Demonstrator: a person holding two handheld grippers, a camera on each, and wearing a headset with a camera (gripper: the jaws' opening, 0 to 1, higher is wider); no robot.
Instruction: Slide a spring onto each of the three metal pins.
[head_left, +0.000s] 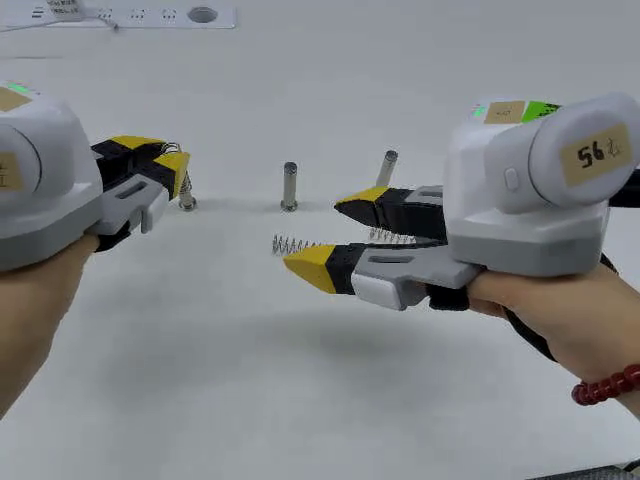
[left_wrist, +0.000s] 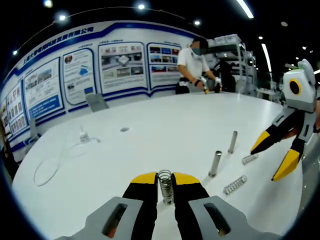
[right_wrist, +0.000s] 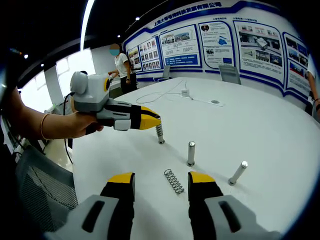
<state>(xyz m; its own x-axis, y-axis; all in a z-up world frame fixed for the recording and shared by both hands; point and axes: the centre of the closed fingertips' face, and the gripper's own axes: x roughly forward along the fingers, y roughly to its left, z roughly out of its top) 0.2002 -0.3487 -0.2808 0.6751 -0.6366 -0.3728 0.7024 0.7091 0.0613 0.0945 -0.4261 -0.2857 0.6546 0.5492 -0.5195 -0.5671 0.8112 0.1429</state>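
Observation:
Three metal pins stand on the white table. On the left pin sits a spring, and my left gripper is shut on that spring from above. The middle pin is bare, as is the right pin, which leans. A loose spring lies in front of the middle pin, between the open jaws of my right gripper, which do not touch it. A second loose spring lies partly behind that gripper's upper jaw.
At the table's far edge lies a white power strip with a cable. People stand beyond the table. A mesh chair stands off the table's near side.

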